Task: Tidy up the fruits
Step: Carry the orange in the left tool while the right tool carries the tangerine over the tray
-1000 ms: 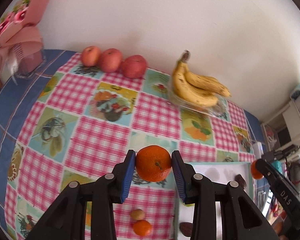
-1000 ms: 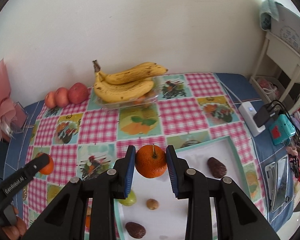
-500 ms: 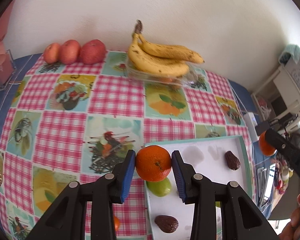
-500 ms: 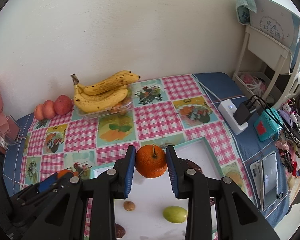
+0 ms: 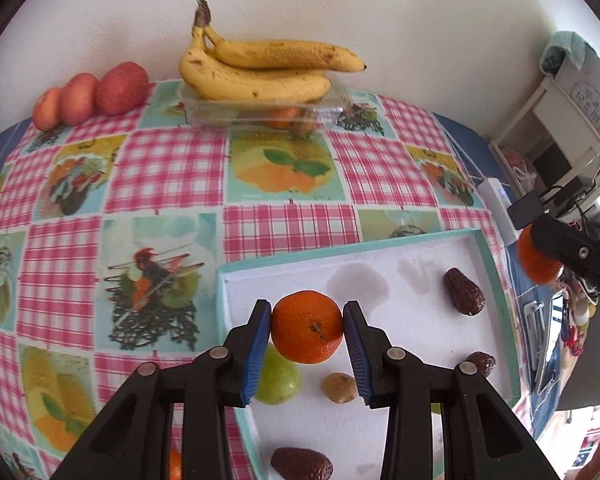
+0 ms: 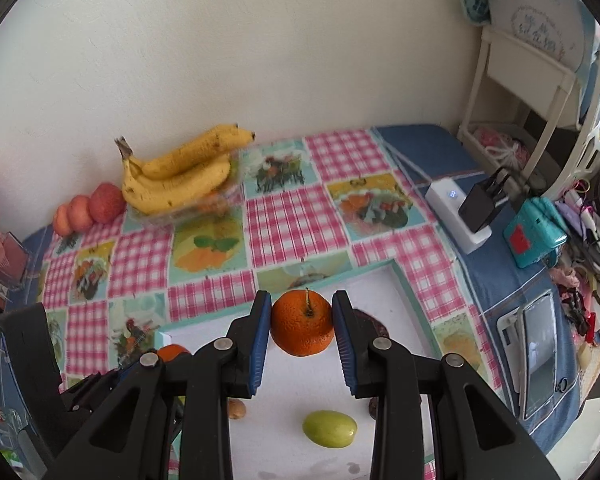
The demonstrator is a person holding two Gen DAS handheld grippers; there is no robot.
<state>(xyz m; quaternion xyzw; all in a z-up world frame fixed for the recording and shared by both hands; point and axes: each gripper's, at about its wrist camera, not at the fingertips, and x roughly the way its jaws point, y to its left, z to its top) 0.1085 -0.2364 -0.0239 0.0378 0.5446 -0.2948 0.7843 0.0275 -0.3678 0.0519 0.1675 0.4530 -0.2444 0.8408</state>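
Note:
My left gripper [image 5: 307, 330] is shut on an orange tangerine [image 5: 306, 326], held above the near left part of a white tray with a teal rim [image 5: 488, 264]. My right gripper [image 6: 301, 322] is shut on a second tangerine [image 6: 302, 327] with a short stem, over the same tray [image 6: 400, 276]. On the tray lie a green fruit [image 5: 278, 380], a small tan fruit [image 5: 339, 387] and brown dates [image 5: 462, 296]. The right wrist view shows the green fruit [image 6: 329, 428] near its bottom edge. The other tangerine [image 5: 536, 260] shows at the right edge of the left wrist view.
A bunch of bananas [image 5: 260, 68] rests on a clear plastic box [image 5: 260, 110] by the wall. Three red apples [image 5: 90, 94] line the wall at the left. A white power strip [image 6: 456, 216], a teal box [image 6: 538, 236] and a phone [image 6: 540, 336] sit right of the tray.
Both grippers have moved right and over the tray, each still holding its tangerine. The left one now hangs over the tray's near left part, closer to the bananas.

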